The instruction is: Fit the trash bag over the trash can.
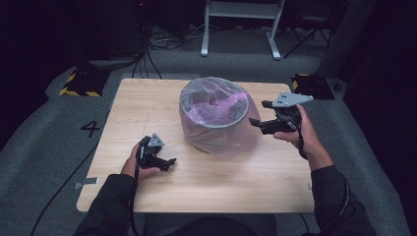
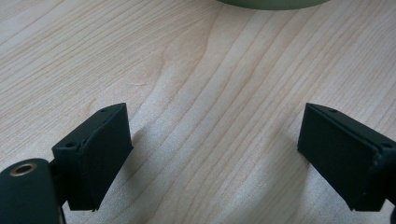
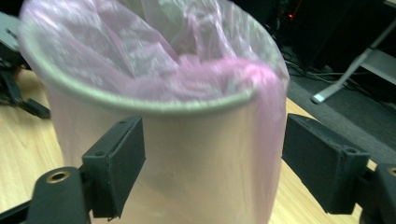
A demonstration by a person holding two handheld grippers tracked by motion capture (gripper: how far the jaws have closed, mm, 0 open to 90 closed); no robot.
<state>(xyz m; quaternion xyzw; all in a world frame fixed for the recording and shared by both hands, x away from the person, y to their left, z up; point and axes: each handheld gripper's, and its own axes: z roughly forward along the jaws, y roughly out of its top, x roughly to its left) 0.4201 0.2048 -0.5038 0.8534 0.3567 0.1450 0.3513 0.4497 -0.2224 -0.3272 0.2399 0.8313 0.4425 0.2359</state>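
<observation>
Fitting stage: right gripper (image 1: 261, 116), jaws apart, nears the bin (image 1: 215, 119)'s pink liner (image 3: 177, 79); left gripper (image 1: 166, 162) idles agape beside it; next, pinch the film.

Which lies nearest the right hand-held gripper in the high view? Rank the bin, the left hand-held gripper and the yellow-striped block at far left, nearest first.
From the right hand-held gripper:
1. Bin, just beside it at table centre.
2. Left hand-held gripper, near-left on the table.
3. Yellow-striped block, on the floor, far left.

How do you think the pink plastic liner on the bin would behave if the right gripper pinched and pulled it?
The pink liner looks thin and crinkled, so it would probably be floppy and stretch or tear rather than lift the bin. Draped loosely over the rim, it may slide off. The open right gripper is beside it.
</observation>
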